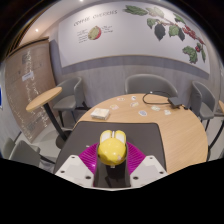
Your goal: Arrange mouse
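A yellow mouse (111, 149) sits between the gripper's two fingers, and both magenta pads (87, 154) press on its sides. The gripper (111, 156) is shut on the mouse and holds it above a round wooden table (170, 130). The mouse's underside and the table surface right below it are hidden.
A black cable (152, 98) and several small white items (126, 104) lie at the table's far side. A small white box (100, 114) lies beyond the fingers to the left. Chairs (66, 113) stand around the table, another round table (44, 97) is at left, and a wall with fruit pictures is behind.
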A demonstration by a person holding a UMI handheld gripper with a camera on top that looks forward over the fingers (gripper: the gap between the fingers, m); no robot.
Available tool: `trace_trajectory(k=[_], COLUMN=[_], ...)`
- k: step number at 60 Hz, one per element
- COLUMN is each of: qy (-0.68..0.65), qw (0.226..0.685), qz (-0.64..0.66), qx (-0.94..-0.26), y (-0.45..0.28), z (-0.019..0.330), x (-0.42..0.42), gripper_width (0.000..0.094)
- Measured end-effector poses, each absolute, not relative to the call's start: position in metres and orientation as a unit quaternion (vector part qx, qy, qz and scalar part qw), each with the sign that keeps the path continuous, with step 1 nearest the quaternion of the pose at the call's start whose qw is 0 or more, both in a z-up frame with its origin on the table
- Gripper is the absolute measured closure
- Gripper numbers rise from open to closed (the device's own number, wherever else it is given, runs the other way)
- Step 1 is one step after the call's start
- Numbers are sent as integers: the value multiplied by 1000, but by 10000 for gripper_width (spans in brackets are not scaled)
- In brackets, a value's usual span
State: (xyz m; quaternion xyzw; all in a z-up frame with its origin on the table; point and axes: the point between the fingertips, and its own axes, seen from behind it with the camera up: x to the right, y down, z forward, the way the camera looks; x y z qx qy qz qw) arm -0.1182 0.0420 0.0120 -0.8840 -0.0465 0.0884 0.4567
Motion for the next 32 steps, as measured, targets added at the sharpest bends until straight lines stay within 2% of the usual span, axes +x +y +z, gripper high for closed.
trace_trajectory(k=[2, 5, 8, 9, 16, 19, 23, 32], qy=[-46, -39, -41, -43, -76, -96, -107, -104], qw=[449, 430, 446, 443, 428, 419, 431, 458], qz=[86, 82, 75, 74, 86, 93, 112, 140], qx=[-888, -898, -891, -892, -897, -898, -889, -872], y=[44, 31, 29, 39, 29, 19, 6, -32], z=[-7, -14, -7, -15, -13, -9, 6, 37], x=[-114, -120, -120, -114, -117, -115, -113, -83], gripper_width=[575, 573, 554, 541, 418, 265, 62, 70])
